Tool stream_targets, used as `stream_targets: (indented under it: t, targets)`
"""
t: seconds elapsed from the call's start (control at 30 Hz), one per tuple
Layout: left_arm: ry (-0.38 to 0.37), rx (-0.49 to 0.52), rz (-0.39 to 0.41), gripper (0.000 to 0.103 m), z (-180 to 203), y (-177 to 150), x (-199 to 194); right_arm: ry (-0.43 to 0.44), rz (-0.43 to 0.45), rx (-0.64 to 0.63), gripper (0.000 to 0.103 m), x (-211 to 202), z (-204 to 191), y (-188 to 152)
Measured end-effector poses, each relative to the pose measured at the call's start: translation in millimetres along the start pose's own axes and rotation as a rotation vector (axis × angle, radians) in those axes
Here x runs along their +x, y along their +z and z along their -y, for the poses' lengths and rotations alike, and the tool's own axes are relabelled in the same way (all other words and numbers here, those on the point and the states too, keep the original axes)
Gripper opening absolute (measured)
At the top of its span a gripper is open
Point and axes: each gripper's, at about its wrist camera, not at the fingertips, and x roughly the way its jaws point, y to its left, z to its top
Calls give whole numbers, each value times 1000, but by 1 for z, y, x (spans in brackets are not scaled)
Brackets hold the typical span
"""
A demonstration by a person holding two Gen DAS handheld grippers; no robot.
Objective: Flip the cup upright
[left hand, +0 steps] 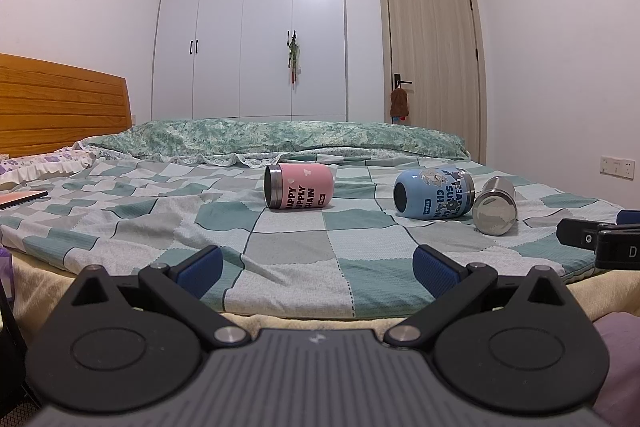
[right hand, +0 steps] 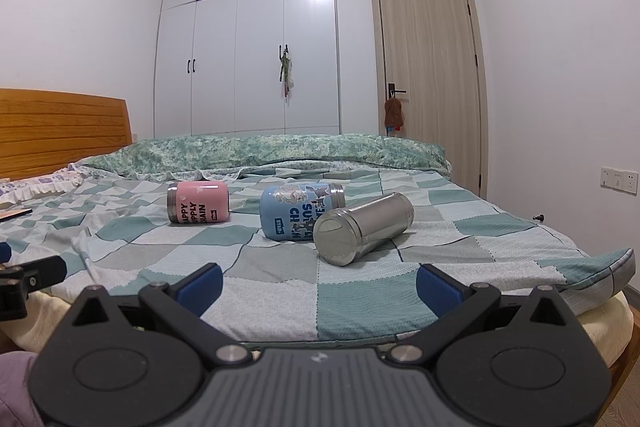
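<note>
each gripper (left hand: 316, 269) (right hand: 318, 285) is matte black with blue pads, silver screws, ribbed grey housing.

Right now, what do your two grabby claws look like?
Both look the same. The left gripper and right gripper each have a ribbed dark grey body with a small lightning-like mark, two black rounded plates, black linkage arms with silver rivets, and two fingers with blue pads. No cables or sleeves show.

A pink cup (left hand: 299, 185) with black lettering, a blue cup (left hand: 434, 193) printed with cartoon figures and a plain silver steel cup (right hand: 362, 228) lie on a teal, grey and white checked bedspread (left hand: 288, 247), beside a green mottled quilt (left hand: 280, 139), an orange wooden headboard (left hand: 60, 103) and white wardrobe (left hand: 252, 27).
</note>
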Motion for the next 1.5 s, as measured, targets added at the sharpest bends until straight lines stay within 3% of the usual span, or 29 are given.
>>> stream_targets:
  t: [0.97, 1.5]
  targets:
    - [0, 14, -7, 103, 3, 2, 0, 2, -2, 3, 103, -1, 0, 1]
    - [-186, 84, -46, 103, 71, 46, 35, -12, -66, -42, 103, 9, 53, 30]
